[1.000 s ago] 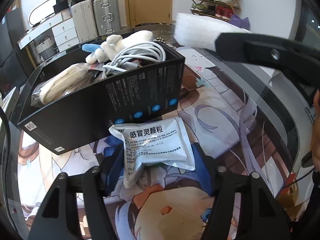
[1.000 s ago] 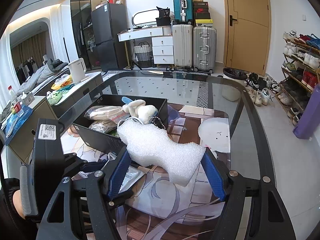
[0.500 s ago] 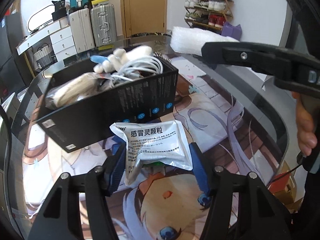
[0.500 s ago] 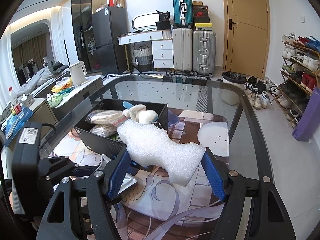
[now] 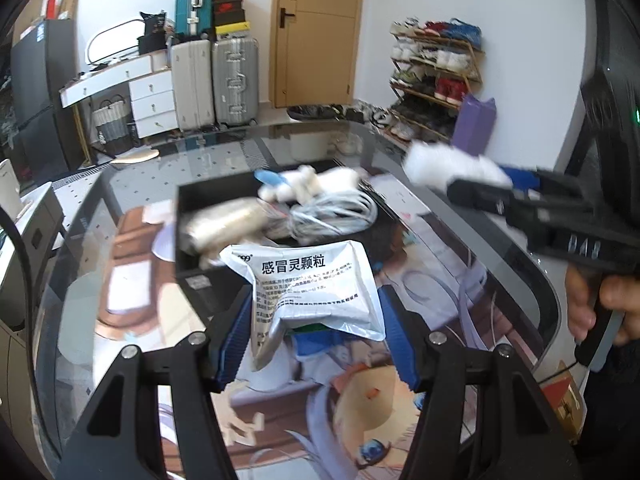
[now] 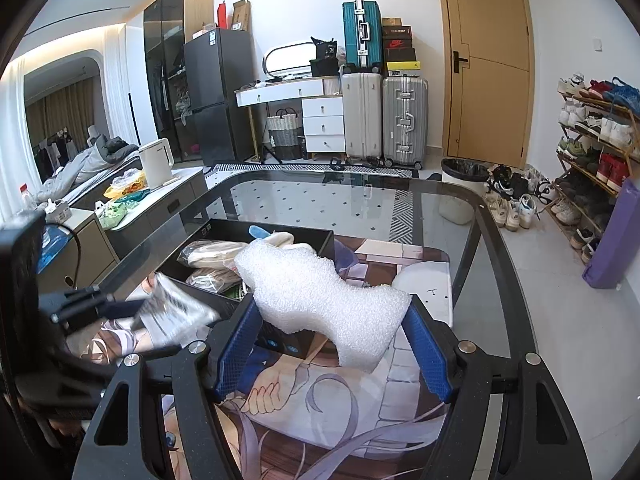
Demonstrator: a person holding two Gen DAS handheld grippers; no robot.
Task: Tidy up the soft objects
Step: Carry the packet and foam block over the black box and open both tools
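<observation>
Change: silver foil medicine sachet [image 5: 316,292] now raised to the near rim of the black cardboard box [image 5: 208,280]
Left gripper [image 5: 314,336]: clamped on sachet
Right gripper [image 6: 332,344]: clamped on white foam piece [image 6: 320,292]; held above the box's right end

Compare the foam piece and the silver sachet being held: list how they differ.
The foam piece is white, thick and bumpy with a wavy outline; the sachet is a thin, shiny silver packet with printed text. The foam sits in the right gripper; the sachet in the left gripper. The foam keeps its shape; the sachet is creased. Both are clamped between blue fingers and held up near the black box.
</observation>
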